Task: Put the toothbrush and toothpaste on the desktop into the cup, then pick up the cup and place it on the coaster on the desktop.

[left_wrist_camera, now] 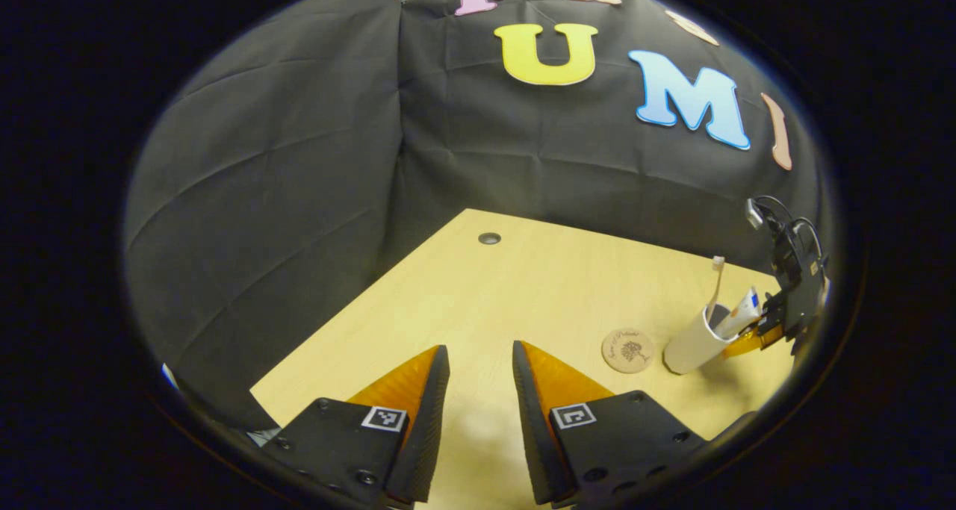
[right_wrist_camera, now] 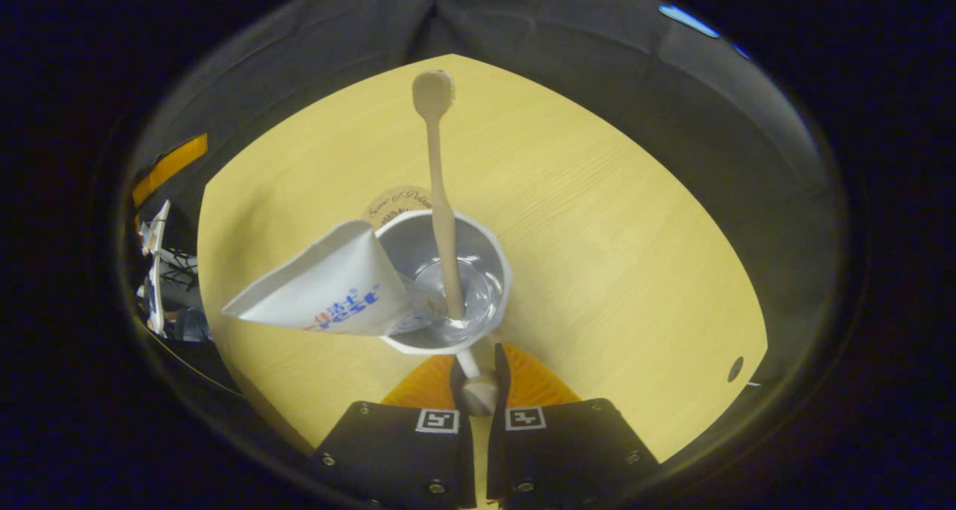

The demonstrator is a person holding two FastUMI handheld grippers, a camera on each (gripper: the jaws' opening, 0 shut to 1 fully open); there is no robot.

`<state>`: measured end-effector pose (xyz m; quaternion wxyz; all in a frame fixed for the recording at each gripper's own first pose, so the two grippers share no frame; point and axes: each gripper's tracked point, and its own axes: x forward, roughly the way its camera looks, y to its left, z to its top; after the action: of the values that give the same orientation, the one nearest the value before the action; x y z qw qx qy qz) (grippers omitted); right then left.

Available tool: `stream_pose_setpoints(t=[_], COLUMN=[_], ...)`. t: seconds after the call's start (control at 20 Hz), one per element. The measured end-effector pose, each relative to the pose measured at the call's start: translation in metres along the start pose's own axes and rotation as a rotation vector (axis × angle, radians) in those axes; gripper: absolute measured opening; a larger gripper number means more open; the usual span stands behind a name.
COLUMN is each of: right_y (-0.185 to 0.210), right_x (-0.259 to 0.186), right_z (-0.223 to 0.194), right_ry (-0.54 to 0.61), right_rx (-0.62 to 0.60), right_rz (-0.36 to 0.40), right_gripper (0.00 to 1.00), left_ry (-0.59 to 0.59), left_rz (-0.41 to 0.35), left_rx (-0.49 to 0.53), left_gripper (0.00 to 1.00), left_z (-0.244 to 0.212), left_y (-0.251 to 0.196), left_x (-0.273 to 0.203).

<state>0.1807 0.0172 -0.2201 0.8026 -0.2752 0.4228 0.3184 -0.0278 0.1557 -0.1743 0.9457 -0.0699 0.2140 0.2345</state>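
Note:
In the right gripper view a white cup (right_wrist_camera: 489,245) hangs just ahead of my right gripper (right_wrist_camera: 478,379), whose fingers are shut on its handle. A pale toothbrush (right_wrist_camera: 441,196) stands in it, head up. A white toothpaste tube (right_wrist_camera: 328,286) leans out over its left rim. The round cork coaster (right_wrist_camera: 392,200) peeks out behind the cup. In the left gripper view the cup (left_wrist_camera: 691,342) is tilted, with the coaster (left_wrist_camera: 628,350) just left of it and the right gripper (left_wrist_camera: 754,338) at its right side. My left gripper (left_wrist_camera: 480,349) is open over bare table, well left of the coaster.
The light wooden table (left_wrist_camera: 478,293) has a small round hole (left_wrist_camera: 489,238) near its far edge, also seen in the right gripper view as the hole (right_wrist_camera: 736,368). Black cloth walls close in behind. Some pale clutter (right_wrist_camera: 157,271) lies beyond the table's left edge.

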Motion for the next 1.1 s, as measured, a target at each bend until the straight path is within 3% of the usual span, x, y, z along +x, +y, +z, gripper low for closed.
stream_pose_setpoints(t=[0.5, 0.9, 1.1], right_y=[0.036, 0.038, 0.039], right_x=[0.023, 0.024, 0.014], right_z=[0.059, 0.059, 0.063], right_ry=[-0.007, 0.039, 0.017], right_rx=[0.024, 0.002, -0.005], right_rz=[-0.007, -0.029, -0.037], right_gripper=[0.08, 0.08, 0.23], left_ry=[-0.006, 0.001, -0.001], left_rz=[0.061, 0.111, 0.093], left_rx=[-0.013, -0.065, -0.062], left_gripper=[0.57, 0.56, 0.56], left_z=[-0.001, -0.011, -0.010], left_y=[0.042, 0.076, 0.069], left_x=[-0.018, -0.029, -0.026])
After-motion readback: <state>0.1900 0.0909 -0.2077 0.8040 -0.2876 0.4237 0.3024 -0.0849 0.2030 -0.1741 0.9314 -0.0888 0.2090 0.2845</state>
